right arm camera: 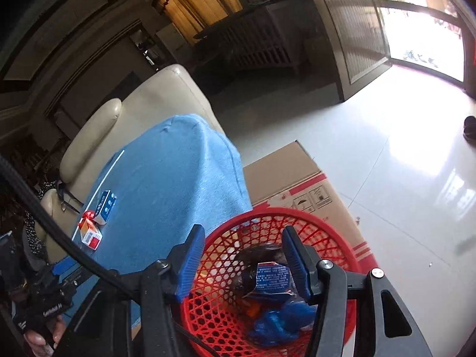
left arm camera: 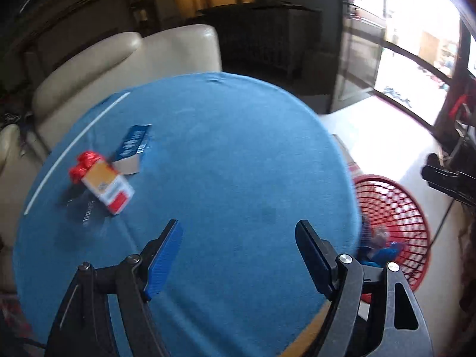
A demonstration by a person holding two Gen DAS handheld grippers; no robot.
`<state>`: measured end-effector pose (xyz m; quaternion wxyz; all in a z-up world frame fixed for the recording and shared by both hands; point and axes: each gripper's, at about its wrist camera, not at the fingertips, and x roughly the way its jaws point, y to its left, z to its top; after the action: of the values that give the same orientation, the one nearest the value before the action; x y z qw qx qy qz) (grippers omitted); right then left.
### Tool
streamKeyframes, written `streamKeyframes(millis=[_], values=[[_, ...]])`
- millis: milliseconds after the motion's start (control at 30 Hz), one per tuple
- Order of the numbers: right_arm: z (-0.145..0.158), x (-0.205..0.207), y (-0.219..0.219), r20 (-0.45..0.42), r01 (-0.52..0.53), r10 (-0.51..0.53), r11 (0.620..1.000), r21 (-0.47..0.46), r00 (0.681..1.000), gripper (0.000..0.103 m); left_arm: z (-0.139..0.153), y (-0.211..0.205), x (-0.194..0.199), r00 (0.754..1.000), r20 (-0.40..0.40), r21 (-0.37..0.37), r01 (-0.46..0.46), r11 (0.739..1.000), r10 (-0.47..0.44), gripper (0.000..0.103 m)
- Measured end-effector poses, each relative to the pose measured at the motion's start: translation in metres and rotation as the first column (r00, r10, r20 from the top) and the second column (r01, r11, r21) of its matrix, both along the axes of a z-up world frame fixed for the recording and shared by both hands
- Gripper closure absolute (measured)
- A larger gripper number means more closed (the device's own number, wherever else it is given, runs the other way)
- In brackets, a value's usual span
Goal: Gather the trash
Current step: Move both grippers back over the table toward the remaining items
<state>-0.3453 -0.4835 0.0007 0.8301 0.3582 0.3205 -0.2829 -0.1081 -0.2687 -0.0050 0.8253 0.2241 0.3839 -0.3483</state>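
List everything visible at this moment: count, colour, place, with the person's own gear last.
table: one, blue cloth cover, centre.
orange-and-white carton: one, on the table's left part.
red crumpled item: one, touching the carton's far end.
blue box: one, blue and white, beyond the carton.
basket: one, red mesh, on the floor beside the table.
wrappers: several, blue and dark, inside the basket.
cardboard box: one, brown, behind the basket.
armchair: one, cream, behind the table.
left gripper: open, empty, over the table.
right gripper: open, empty, over the basket.
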Motion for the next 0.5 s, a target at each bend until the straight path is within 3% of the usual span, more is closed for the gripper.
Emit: streamKeyframes(millis=[133, 500], values=[[-0.001, 0.019, 0.013, 0.002, -0.055, 0.055, 0.998, 0.002, 0.998, 0.045, 0.009, 0.022, 0.008, 0.991, 0.105, 0.045, -0.092, 0.995, 0.087, 0.024], [0.022, 0.081, 0.056, 0.028, -0.211, 0.213, 0.976, -0.060, 0.977, 0.045, 0.028, 0.063, 0.021, 0.962, 0.174, 0.032, -0.220, 0.975, 0.211, 0.024]])
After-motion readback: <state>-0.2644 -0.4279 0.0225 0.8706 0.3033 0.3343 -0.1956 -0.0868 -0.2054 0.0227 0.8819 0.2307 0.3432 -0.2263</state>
